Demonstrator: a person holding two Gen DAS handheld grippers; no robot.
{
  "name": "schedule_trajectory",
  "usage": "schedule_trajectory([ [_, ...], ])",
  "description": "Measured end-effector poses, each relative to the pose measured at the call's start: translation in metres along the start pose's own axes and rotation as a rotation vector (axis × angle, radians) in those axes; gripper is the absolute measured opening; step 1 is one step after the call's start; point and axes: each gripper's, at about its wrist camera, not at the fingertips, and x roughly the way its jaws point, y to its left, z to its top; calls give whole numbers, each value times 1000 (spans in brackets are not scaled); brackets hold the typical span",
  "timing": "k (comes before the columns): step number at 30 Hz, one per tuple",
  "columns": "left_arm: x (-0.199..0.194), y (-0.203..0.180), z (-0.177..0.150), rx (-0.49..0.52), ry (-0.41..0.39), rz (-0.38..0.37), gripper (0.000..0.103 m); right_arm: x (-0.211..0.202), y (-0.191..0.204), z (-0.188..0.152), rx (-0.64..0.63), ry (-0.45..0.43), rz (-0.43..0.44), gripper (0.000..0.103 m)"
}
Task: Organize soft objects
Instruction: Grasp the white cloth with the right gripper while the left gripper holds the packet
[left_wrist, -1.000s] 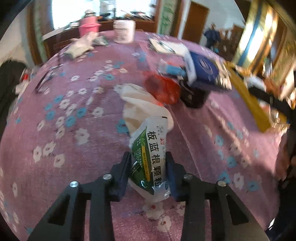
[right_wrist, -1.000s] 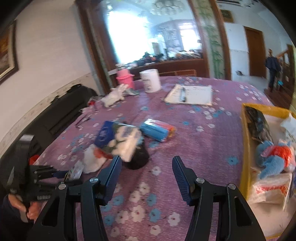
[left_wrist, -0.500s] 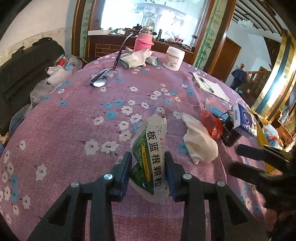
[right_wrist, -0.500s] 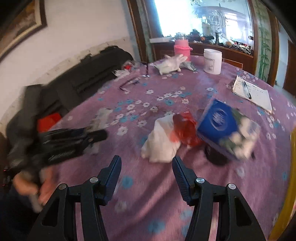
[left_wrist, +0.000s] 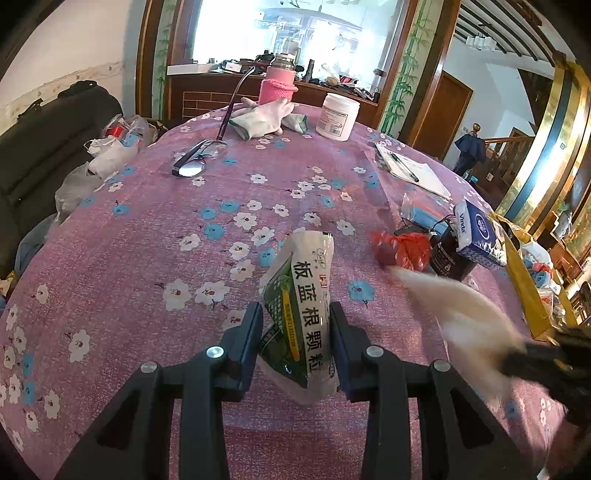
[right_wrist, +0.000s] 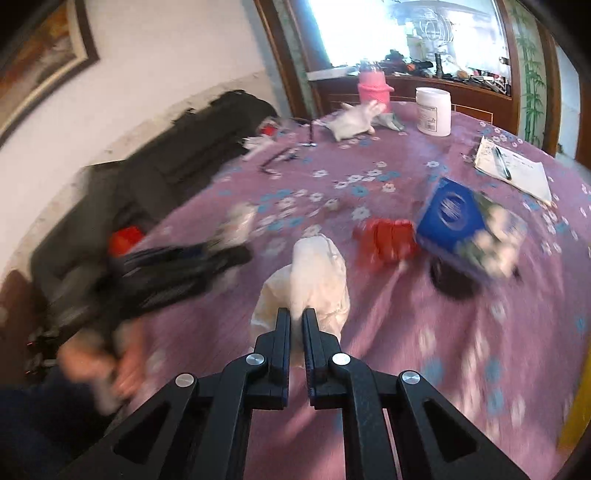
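Between the two pads of the left gripper (left_wrist: 295, 341) sits a green-and-white granule sachet (left_wrist: 301, 310), printed with Chinese characters. The jaws are nearly closed and press on both sides of the sachet near its lower half; its upper end projects forward past the fingertips, above the purple floral tablecloth (left_wrist: 147, 258).

Left to right beyond this gripper, in the left wrist view:
- a pair of glasses (left_wrist: 192, 162) lying on the cloth, well apart from the sachet;
- white gloves (left_wrist: 262, 120) at the far edge, with a pink bottle (left_wrist: 277, 86) behind them;
- a white jar (left_wrist: 338, 116) beside the gloves;
- a notepad with a pen (left_wrist: 410, 170);
- a red plastic bag (left_wrist: 402, 249), touching a dark container (left_wrist: 448, 258);
- a blue tissue pack (left_wrist: 476, 236) leaning on that container;
- a yellow tray (left_wrist: 524, 288) at the right edge.

The right gripper (right_wrist: 296, 317) has its jaws closed down to a narrow gap, clamped on the near edge of a white cloth (right_wrist: 314, 280). The cloth extends forward from the fingertips and appears raised off the table, though motion blur makes this uncertain. The red bag and tissue pack lie just beyond it to the right. At the left of the right wrist view, the other gripper and the hand (right_wrist: 107, 365) holding it appear heavily blurred.
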Motion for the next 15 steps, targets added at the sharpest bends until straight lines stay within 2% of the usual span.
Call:
schedule_trajectory([
  [3,0,-1,0,4,2,1,35,-27,-15,-19,65,22,24,8],
  [6,0,-3,0,15,1,12,35,-31,-37,-33,167,69,78,9],
  [9,0,-4,-1,21,1,25,36,-18,-58,-42,238,94,-2,10],
  [11,0,-5,-1,25,2,34,36,-5,-69,-41,269,86,-12,10],
  [15,0,-6,-2,30,4,52,36,14,-66,-36,222,72,-54,10],
])
